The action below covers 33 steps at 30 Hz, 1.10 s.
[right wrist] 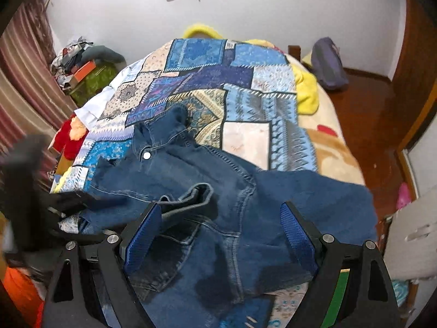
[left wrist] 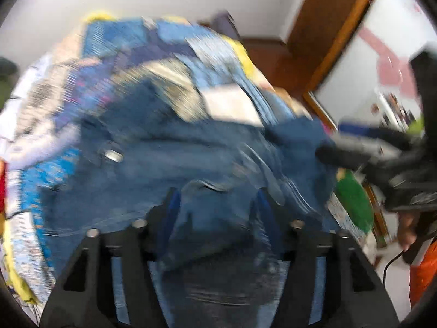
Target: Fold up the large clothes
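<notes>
Blue denim jeans [right wrist: 207, 186] lie crumpled on the patchwork bedspread [right wrist: 245, 82], their waist button toward the far left. My right gripper [right wrist: 220, 210] hovers open just above the jeans near a pocket, and nothing is pinched between its blue pads [right wrist: 144, 232]. The left wrist view is blurred. In it my left gripper [left wrist: 217, 205] stands open over the jeans [left wrist: 164, 164], with denim bunched below and between the fingers but not clamped. The right gripper [left wrist: 355, 150] shows there at the jeans' right edge. The left gripper [right wrist: 27, 177] is a dark blur at the left of the right wrist view.
A yellow blanket [right wrist: 306, 93] and a red soft item [right wrist: 68, 139] lie at the bed's edges. A purple bag [right wrist: 327, 63] sits on the wooden floor at the right. Clutter is piled on a green box [right wrist: 87, 79] beside the striped curtain [right wrist: 24, 76].
</notes>
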Each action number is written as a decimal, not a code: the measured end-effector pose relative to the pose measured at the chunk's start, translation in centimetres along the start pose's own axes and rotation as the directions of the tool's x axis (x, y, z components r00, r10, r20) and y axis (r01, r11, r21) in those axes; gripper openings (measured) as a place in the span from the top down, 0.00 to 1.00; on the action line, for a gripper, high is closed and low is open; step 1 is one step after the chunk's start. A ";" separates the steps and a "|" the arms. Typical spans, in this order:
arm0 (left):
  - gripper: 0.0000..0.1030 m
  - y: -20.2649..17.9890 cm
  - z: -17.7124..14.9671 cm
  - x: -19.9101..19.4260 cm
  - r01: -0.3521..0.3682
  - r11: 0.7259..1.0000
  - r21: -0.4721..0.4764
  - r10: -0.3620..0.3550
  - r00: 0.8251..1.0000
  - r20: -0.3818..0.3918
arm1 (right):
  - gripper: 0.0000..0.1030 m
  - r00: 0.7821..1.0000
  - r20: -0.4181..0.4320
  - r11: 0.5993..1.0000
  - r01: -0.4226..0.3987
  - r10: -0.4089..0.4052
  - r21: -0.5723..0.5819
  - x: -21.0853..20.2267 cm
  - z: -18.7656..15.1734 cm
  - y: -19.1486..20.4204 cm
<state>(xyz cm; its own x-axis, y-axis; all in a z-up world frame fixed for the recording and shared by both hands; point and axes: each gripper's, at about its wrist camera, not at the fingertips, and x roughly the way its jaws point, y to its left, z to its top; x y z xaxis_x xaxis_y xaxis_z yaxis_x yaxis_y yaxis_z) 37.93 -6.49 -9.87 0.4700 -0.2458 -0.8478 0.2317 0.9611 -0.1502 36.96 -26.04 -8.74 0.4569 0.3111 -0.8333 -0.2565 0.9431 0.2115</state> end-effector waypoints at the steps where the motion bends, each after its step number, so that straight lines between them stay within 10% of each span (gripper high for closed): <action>1: 0.38 1.3 0.2 -1.1 -0.031 0.999 -0.010 0.032 0.999 0.035 | 0.15 1.000 -0.009 1.000 -0.005 0.005 -0.002 0.7 0.2 0.5; 6: 0.22 7.9 -0.6 -3.2 -0.197 0.978 -0.066 0.202 0.976 0.078 | 0.15 0.997 -0.080 0.999 -0.020 0.018 -0.025 4.4 0.6 2.7; 14: 0.22 20.0 -7.1 1.3 -0.381 0.910 -0.164 0.365 0.923 -0.118 | 0.15 0.982 -0.152 0.990 0.094 -0.109 -0.102 11.0 -1.8 3.5; 19: 0.22 26.0 -10.8 2.4 -0.425 0.859 -0.285 0.382 0.903 -0.196 | 0.54 0.985 -0.170 1.000 -0.008 0.004 -0.019 12.2 -2.5 3.3; 25: 0.22 27.6 -11.0 0.3 -0.417 0.836 -0.356 0.386 0.909 -0.160 | 0.70 0.997 -0.075 0.988 -0.020 0.009 -0.150 9.4 -0.8 5.9; 33: 0.22 24.0 -9.2 1.7 -0.329 0.896 -0.299 0.318 0.944 -0.088 | 0.70 0.989 -0.023 0.932 0.127 -0.143 -0.340 7.5 -0.8 7.1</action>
<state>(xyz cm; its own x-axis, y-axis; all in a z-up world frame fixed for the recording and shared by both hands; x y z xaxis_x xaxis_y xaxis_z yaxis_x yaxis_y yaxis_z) 36.41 17.34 -19.60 0.4428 0.0846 -0.8926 -0.2015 0.9795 -0.0071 37.92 -17.11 -13.91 0.4696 0.1699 -0.8664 -0.4704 0.8786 -0.0827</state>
